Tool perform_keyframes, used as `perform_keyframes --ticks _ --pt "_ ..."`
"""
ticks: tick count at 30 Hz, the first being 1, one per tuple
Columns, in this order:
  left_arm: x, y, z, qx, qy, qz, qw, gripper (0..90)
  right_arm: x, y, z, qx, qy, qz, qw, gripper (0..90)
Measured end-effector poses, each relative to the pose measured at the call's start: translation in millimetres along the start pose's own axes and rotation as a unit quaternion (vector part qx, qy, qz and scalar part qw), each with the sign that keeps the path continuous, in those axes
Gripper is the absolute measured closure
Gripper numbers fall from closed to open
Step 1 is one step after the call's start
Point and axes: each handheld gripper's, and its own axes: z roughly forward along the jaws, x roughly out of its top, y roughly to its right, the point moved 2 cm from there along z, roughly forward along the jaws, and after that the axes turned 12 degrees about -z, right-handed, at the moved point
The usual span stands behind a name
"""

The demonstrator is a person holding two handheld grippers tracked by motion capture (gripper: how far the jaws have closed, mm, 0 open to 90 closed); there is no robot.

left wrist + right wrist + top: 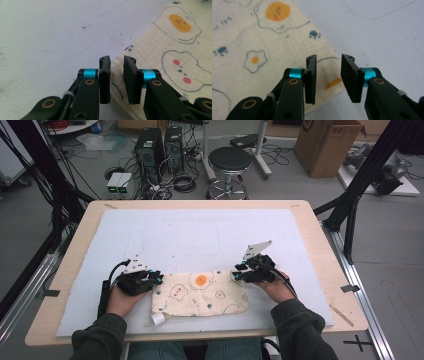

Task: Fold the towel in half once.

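Cloth [200, 293]: soft cream rectangle, egg-printed, lower centre.
Left gripper [152, 279]: jaws parted, cloth edge between, unpressed.
Right gripper [238, 274]: likewise parted.

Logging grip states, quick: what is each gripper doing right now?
Left gripper: open, jaws apart over the edge of the cloth, not pinching it.
Right gripper: open over the cloth's corner, holding nothing.

One printed cloth [200, 294], one white mat [200, 235], one table [310, 220] — two claws: left [156, 279], right [237, 272].

Readable text: none in any view.
Cardboard box [327, 142]: dark round mark on flap, illegible.
Floor [395, 270]: black cross mark [360, 341], no lettering.
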Motion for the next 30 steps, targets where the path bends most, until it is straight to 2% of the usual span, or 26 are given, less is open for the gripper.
perform_keyframes --ticks 2,4,6,9,14,15,18,23,24,25,27,30 --pt "-0.3 1.8 1.1 -0.009 -0.003 0.002 1.0000 69.2 -3.5 0.8 6.1 0.005 -0.008 0.000 1.0000 66.5" --pt "-1.7 3.5 3.9 -0.006 -0.012 0.007 0.9999 67.9 -6.0 0.1 13.2 0.006 -0.028 -0.007 0.9996 71.8" --pt "-3.0 3.8 6.4 -0.001 -0.022 0.011 0.9997 69.0 -7.6 0.5 15.5 0.006 -0.020 0.000 0.9998 77.6" --pt "-2.9 3.8 7.6 0.010 -0.021 0.016 0.9996 76.8 -10.2 3.4 14.6 0.011 -0.014 0.021 0.9996 84.8" --pt "-2.2 4.7 5.8 0.011 -0.016 0.021 0.9996 85.6 -7.6 0.6 10.7 0.005 -0.021 0.027 0.9994 86.0" --pt "-1.9 5.0 5.2 0.010 -0.014 0.020 0.9997 85.8 -7.2 -0.3 7.3 0.008 -0.014 0.037 0.9992 86.0" --pt "-1.8 4.1 4.6 0.011 -0.015 0.019 0.9996 86.0 -4.6 -1.2 -3.7 0.009 0.005 0.045 0.9990 85.9" --pt "-2.2 4.2 6.3 0.014 -0.015 0.020 0.9996 86.0 7.4 -3.6 -18.7 0.006 0.027 0.039 0.9989 85.9" --pt "-2.2 3.9 6.2 0.014 -0.015 0.018 0.9996 85.9 14.7 -1.1 -24.2 0.004 0.042 0.042 0.9982 85.9" --pt "-2.1 3.6 6.2 0.014 -0.016 0.020 0.9996 86.0 16.4 -0.2 -24.7 0.003 0.045 0.045 0.9980 85.9" --pt "-2.5 4.0 6.5 0.016 -0.016 0.019 0.9996 85.9 18.9 3.8 -23.8 -0.001 0.043 0.048 0.9979 85.9" --pt "-2.3 4.4 6.8 0.016 -0.011 0.023 0.9996 86.0 16.7 11.3 -14.7 -0.013 0.025 0.064 0.9975 85.6"
